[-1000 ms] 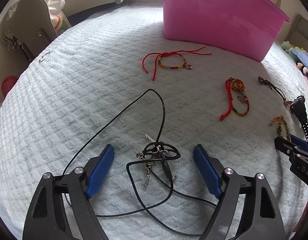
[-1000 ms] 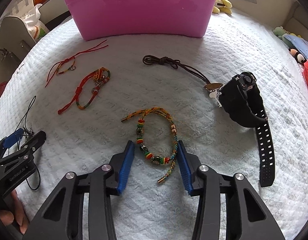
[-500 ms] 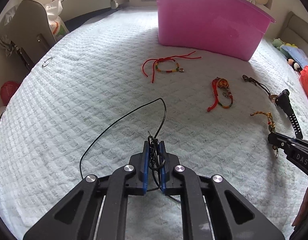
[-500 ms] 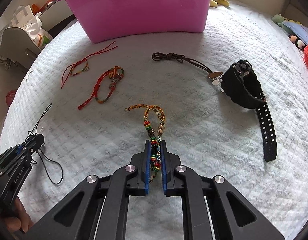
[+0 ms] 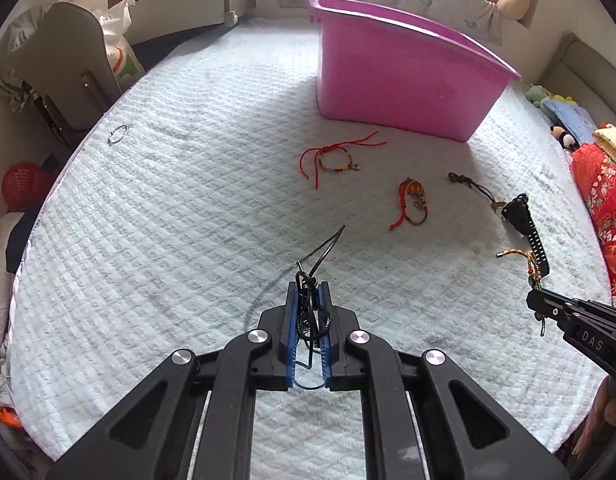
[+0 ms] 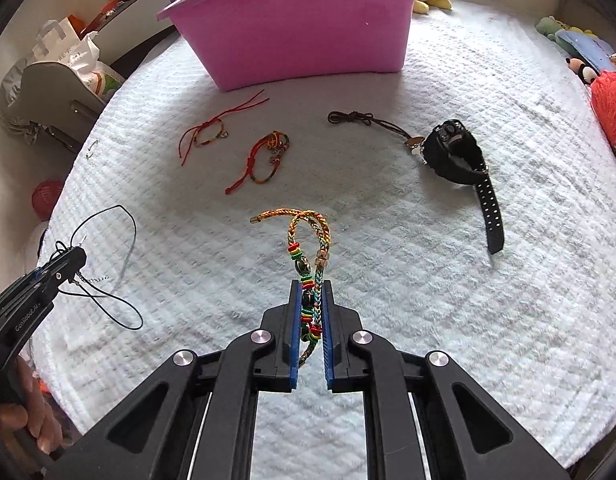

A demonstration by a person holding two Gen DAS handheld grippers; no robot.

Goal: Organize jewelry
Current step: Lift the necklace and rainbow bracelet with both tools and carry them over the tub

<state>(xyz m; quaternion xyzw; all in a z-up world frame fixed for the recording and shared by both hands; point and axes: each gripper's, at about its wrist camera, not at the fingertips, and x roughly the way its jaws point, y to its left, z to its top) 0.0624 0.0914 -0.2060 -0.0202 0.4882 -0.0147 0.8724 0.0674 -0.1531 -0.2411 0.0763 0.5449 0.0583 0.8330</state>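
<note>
L gripper (image 5: 308, 292) clamped on black cord necklace (image 5: 310, 308), cord loops dangling off the blanket (image 5: 188, 220). R gripper (image 6: 311, 292) clamped on braided bead bracelet (image 6: 308, 240), its free end drooping fwd. Step: both pieces picked, lifted clear. Next, prob.: carry both to pink bin (image 6: 300, 28) at far edge, get over rim, then let go. Watch trailing cord for snags on red bracelets.

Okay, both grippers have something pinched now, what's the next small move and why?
Probably carry both toward the pink bin and stop over its open top. The left gripper is shut on the black cord necklace, the right gripper on the braided bracelet, and the necklace's cord hangs loose below the left gripper, so move slowly.
</note>
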